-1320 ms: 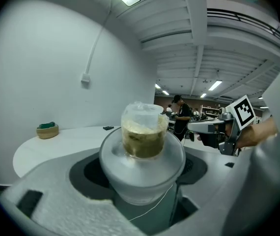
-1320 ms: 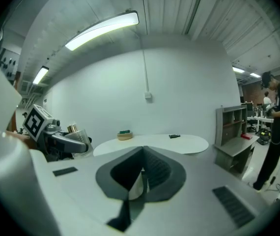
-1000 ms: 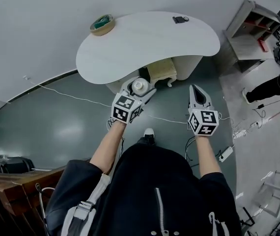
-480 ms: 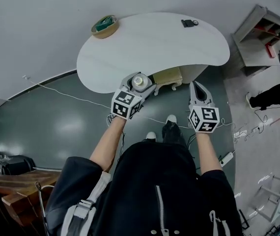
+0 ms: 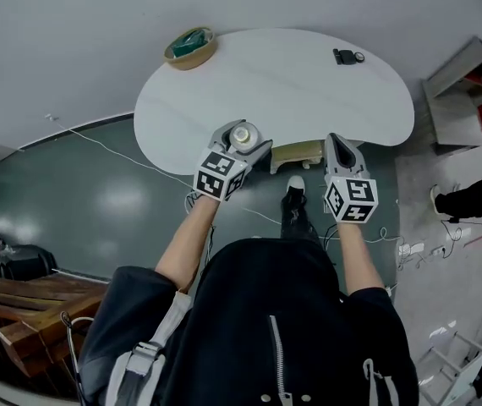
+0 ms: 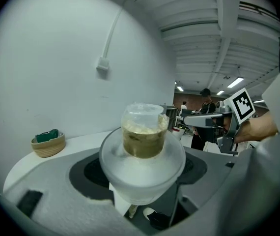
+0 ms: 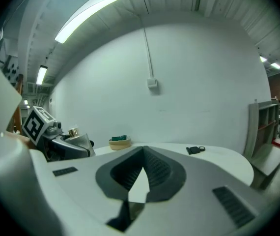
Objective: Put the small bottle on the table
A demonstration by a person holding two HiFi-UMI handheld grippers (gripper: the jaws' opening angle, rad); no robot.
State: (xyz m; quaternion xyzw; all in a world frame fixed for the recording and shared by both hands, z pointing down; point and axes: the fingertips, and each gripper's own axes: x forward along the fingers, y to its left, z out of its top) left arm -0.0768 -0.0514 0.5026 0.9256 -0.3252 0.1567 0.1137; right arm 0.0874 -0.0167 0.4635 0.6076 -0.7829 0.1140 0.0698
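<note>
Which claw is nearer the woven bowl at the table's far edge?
Left. The left claw, holding the small bottle, is at the near edge of the table, nearly straight across from the bowl; the right claw, shut and empty, is farther right.

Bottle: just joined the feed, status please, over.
Left claw shut on bottle, at table's near edge, not set down. Right claw shut, empty. Bowl sits far off.
</note>
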